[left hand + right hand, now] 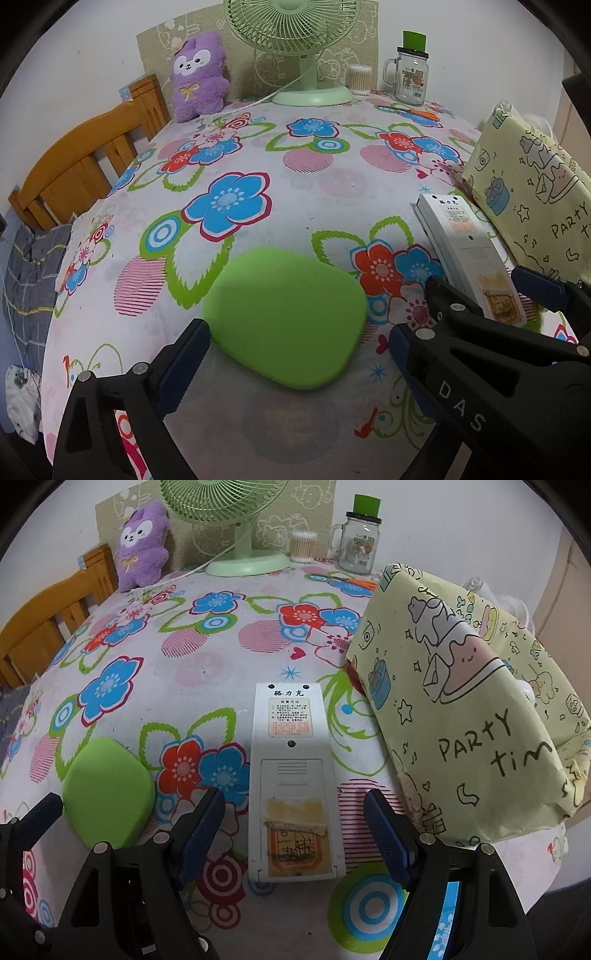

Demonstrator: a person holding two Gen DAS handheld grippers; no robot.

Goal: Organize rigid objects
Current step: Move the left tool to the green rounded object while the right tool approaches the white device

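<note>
A flat green rounded case [286, 317] lies on the flowered tablecloth, between the open fingers of my left gripper [295, 354]; it also shows in the right wrist view [107, 794]. A white remote control [293, 786] lies back side up, its near end between the open fingers of my right gripper [295, 834]. In the left wrist view the remote [469, 254] lies at the right, with the right gripper's fingers [443, 295] on either side of it. Neither gripper touches its object.
A yellow "party time" paper bag [469, 709] lies just right of the remote. At the back stand a green fan [306, 92], a purple plush toy [199, 77], a glass mug jar [410, 77] and a cotton swab box [360, 79]. A wooden headboard [85, 166] is left.
</note>
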